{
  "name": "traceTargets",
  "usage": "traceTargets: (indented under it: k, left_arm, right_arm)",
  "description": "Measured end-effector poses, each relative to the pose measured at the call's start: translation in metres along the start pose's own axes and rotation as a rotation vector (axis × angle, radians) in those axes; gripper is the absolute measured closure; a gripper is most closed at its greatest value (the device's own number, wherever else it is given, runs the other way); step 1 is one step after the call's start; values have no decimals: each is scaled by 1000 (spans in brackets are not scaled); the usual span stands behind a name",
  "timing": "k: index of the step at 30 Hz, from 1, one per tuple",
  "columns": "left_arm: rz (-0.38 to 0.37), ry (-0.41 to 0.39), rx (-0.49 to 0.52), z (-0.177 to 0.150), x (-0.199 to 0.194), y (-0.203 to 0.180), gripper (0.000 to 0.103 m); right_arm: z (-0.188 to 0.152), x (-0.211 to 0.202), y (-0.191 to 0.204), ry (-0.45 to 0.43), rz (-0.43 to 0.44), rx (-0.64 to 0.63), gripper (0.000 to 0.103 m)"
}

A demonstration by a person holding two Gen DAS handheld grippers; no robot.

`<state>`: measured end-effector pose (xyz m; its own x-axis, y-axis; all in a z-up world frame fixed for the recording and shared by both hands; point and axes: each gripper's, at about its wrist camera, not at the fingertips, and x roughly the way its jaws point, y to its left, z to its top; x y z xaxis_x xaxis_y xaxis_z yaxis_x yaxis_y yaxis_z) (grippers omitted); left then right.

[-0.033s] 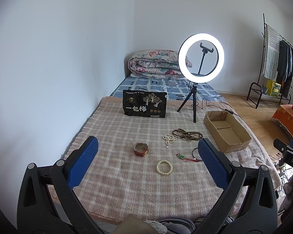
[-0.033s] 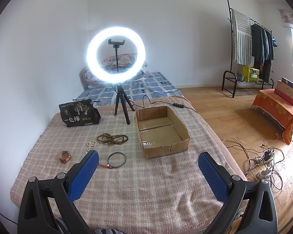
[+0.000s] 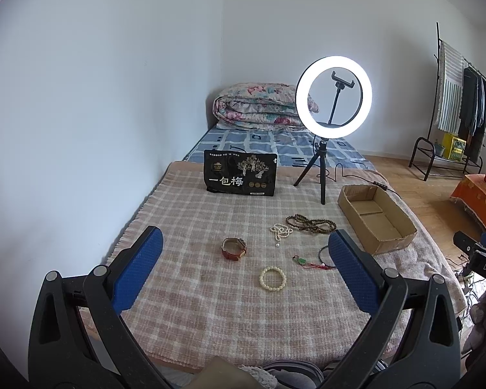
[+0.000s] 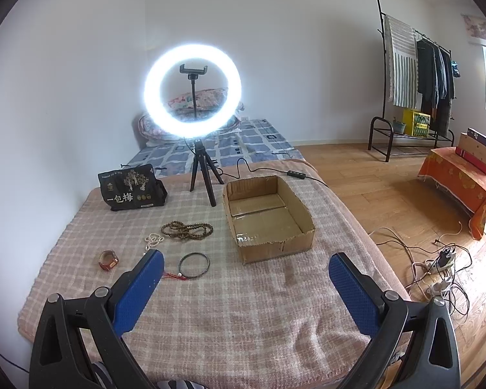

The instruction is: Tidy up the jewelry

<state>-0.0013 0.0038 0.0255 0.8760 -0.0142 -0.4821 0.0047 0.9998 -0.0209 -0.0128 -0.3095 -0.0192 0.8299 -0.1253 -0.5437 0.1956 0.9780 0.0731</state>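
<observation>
Six jewelry pcs are lying loose on the plaid blanket (image 3: 184, 308), all left of the box (image 4: 269, 217). Brown beads (image 4: 187, 229) are stretching w/ long axis left-right, nearest the box; pearl strand (image 3: 281, 231) is bunched just left of them, tail trailing toward the camera. Watch (image 3: 234, 249) is sitting on its side further left, well apart from the rest. Cream bracelet (image 3: 272, 278) is lying flat, nearest the front edge in left view. Black cord ring (image 4: 193, 264) is lying flat, w/ the red cord + green charm (image 3: 303, 262) running left-right and touching its near-left side. Box is sitting open-top on the blanket's right part, long axis running away from the camera, near wall torn; its right side is close to the blanket edge. Bare blanket is showing betw. box and grippers and across the near strip. At the far end, black bag (image 3: 240, 173) and ring light (image 4: 192, 89) on its tripod are standing upright. Left gripper (image 3: 244, 253) is hovering above the near blanket, jaws spread wide, holding nothing, touching nothing. Right gripper (image 4: 246, 272) is likewise gaping wide, empty, w/ its left pad (image 4: 139, 288) overlapping the red cord in view; contact can't be told.
</observation>
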Motion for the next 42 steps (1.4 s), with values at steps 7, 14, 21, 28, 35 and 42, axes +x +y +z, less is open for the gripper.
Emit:
traceTargets:
  k: [7,14,21,28,35,42]
  left_arm:
    - [-1,-10,2,9,-5,-5,0]
    - [-1,-12,-2,6,-4,-5,0]
    - [-1,-15,-3,4,-4,-4,0]
    - [-2,-17,-4,3,-5,-4,0]
    - [-1,-18,-4,2,-6,-4,0]
    - [0,-20,-5,2,-6,-4,0]
  right_arm:
    - [2,-1,0,0,7,6,0]
    - [2,-1,1,3,7,7,0]
    - [2,0,0,12,12,14,0]
    - [2,2,0,19,15,17,0]
    - [2,2,-1,19,14,18,0]
    - [2,4,-1,22,16,19,0]
